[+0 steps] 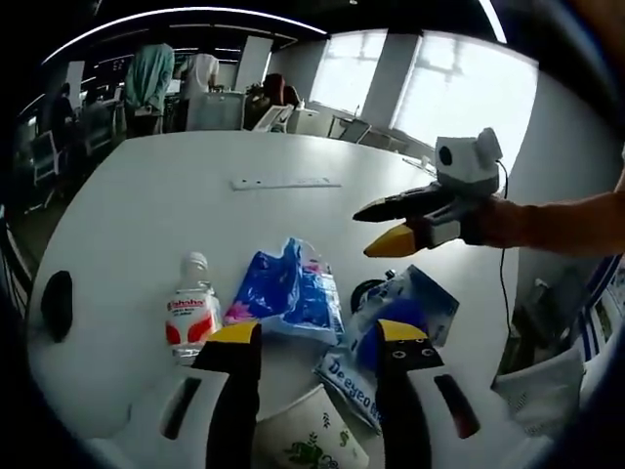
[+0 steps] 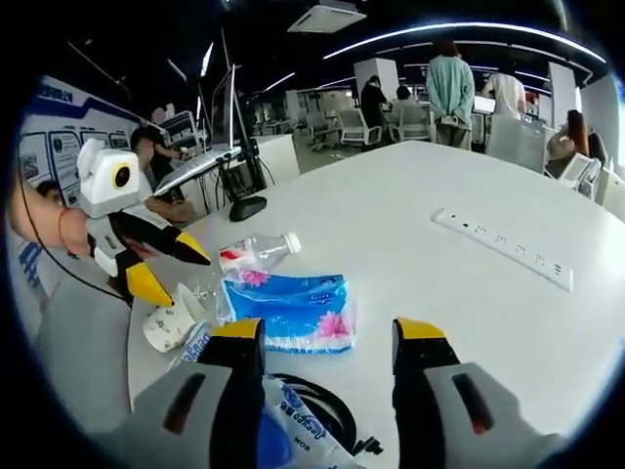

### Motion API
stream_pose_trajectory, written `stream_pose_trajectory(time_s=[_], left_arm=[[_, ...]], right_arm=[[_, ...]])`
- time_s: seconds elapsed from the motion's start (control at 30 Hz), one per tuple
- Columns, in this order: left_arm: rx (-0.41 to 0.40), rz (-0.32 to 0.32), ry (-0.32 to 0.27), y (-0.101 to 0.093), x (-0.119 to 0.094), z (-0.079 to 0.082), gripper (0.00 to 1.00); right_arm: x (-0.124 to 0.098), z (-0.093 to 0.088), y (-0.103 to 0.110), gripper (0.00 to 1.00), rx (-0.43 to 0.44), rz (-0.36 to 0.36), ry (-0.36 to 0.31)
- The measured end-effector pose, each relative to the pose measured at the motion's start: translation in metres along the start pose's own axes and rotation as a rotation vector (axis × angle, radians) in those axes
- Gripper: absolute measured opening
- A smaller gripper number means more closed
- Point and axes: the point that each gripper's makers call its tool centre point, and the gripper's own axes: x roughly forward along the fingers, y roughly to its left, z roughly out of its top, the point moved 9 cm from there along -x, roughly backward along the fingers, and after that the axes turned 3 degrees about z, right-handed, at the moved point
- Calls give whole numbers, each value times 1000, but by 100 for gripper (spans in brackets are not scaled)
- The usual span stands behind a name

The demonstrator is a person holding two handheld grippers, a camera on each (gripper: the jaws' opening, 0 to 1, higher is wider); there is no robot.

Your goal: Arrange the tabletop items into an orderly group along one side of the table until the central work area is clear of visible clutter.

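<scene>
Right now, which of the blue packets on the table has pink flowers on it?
The tissue pack beside the bottle: pink flowers mark its wrapper. The other blue packet carries only lettering.

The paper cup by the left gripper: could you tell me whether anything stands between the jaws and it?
Nothing visible does. In the left gripper view, the paper cup sits directly between the open jaws of the left gripper. The water bottle and the blue tissue pack lie beyond it, on the white table.

Both tools hover with jaws parted — left tool (image 1: pixel 320 342), right tool (image 2: pixel 327 337) — gripping nothing.
</scene>
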Motion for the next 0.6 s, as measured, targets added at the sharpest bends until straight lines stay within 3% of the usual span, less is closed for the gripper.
stream_pose_trajectory(time_s=[0.6], left_arm=[[-11, 0, 0, 3, 1, -2, 48]], right_arm=[[32, -7, -20, 48, 4, 45, 43]])
